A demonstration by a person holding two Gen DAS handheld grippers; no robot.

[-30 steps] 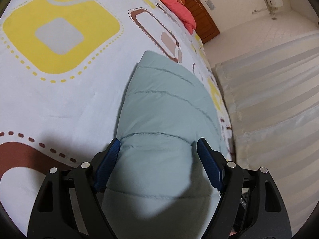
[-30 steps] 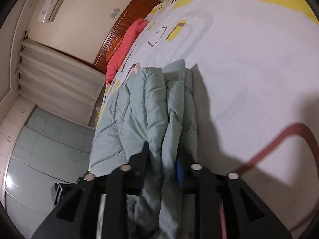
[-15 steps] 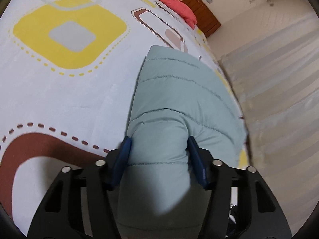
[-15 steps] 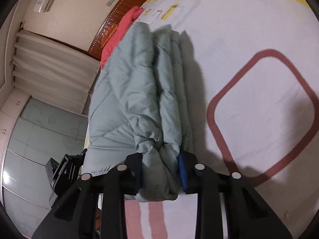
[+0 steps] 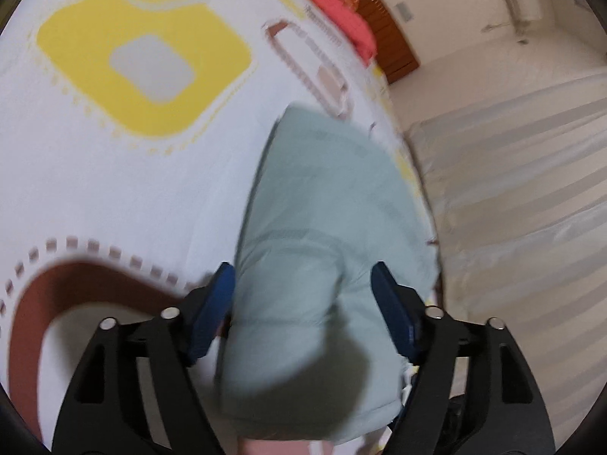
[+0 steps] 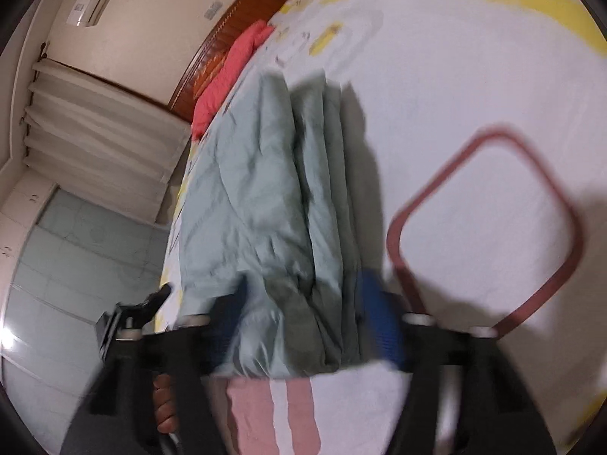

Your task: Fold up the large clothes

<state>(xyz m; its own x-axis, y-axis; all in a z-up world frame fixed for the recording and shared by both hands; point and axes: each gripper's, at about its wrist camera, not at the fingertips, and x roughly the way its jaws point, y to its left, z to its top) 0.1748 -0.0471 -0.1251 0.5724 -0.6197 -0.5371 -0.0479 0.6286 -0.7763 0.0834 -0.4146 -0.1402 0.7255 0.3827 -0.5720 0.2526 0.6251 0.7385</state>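
Note:
A pale green quilted jacket lies folded lengthwise along the edge of the bed. Its near end sits between the blue pads of my left gripper, whose jaws are opening and stand clear of the fabric. In the right wrist view the jacket shows as several stacked folds. Its near end lies between the pads of my right gripper, whose jaws are opening too and do not press on it. The picture is blurred by motion.
The white bedsheet has yellow and brown shapes. A red pillow and wooden headboard lie at the far end. Pale curtains hang beside the bed. The other gripper and a person's hand show at the lower left.
Both grippers pinched the jacket's near end half a second ago and have since spread their jaws off it. The jacket now lies flatter, and both views have shifted along the bed.

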